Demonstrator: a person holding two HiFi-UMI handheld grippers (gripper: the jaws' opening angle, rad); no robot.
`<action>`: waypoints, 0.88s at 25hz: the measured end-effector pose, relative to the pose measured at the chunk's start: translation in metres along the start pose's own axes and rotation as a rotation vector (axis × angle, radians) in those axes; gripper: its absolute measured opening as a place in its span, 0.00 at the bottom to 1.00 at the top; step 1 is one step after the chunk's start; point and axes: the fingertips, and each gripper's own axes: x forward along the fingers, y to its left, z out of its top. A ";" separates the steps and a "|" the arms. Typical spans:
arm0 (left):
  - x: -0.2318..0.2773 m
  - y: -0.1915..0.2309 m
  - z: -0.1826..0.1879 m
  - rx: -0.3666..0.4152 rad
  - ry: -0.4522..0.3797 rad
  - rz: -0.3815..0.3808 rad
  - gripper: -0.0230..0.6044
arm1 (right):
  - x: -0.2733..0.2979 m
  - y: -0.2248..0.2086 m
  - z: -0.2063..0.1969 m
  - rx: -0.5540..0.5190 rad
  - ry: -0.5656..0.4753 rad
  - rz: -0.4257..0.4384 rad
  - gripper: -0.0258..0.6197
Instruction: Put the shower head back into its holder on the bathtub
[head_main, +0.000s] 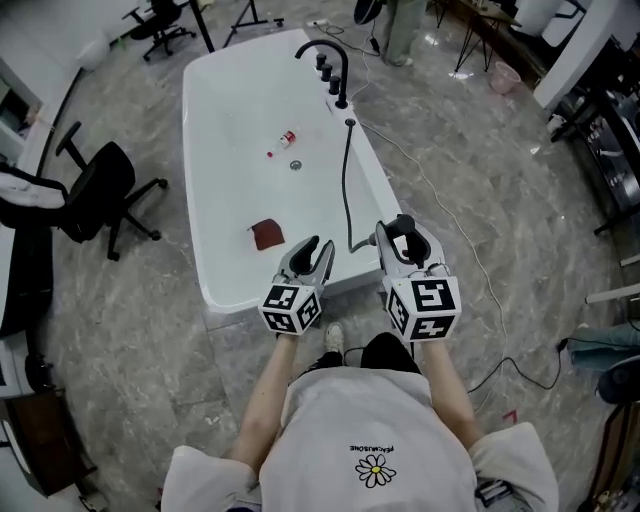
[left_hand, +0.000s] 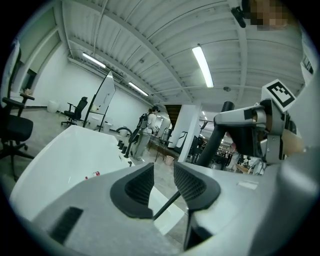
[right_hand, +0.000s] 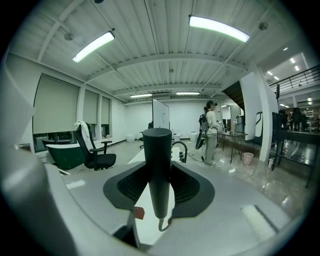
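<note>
Off the near right corner of the white bathtub (head_main: 215, 150), just outside its rim and above the grey floor, the right gripper (head_main: 406, 245) has its jaws closed on the black shower head (right_hand: 157, 165). The handle stands upright between the two ribbed pads, which press on it from either side; its blunt top rises above the jaws and its tapered lower end hangs below them. From that end the thin black hose (head_main: 346, 180) curls down, then runs along the tub's right rim to a small black fitting (head_main: 350, 122) on that rim. The fitting sits just on the near side of the black faucet (head_main: 325, 55) and its knobs at the far right corner, so the shower head is well apart from that end of the tub. I cannot tell which of those fittings is the holder. The left gripper (head_main: 313, 250) hovers beside the right one, over the tub's near edge, with its jaws partly apart and nothing between the pads; only the hose shows beyond the gap. Inside the tub lie a dark red piece (head_main: 266, 234) near the near end and a small red and white bottle (head_main: 284, 141) close to the drain (head_main: 295, 165).
</note>
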 end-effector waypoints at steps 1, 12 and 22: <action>0.005 0.007 0.002 -0.003 0.002 0.009 0.23 | 0.008 -0.004 0.000 0.012 0.004 -0.002 0.26; 0.096 0.025 0.007 -0.088 0.030 0.066 0.22 | 0.101 -0.075 0.014 0.010 0.050 0.072 0.26; 0.186 0.011 0.007 -0.066 0.051 0.045 0.22 | 0.165 -0.127 0.047 0.017 0.029 0.169 0.26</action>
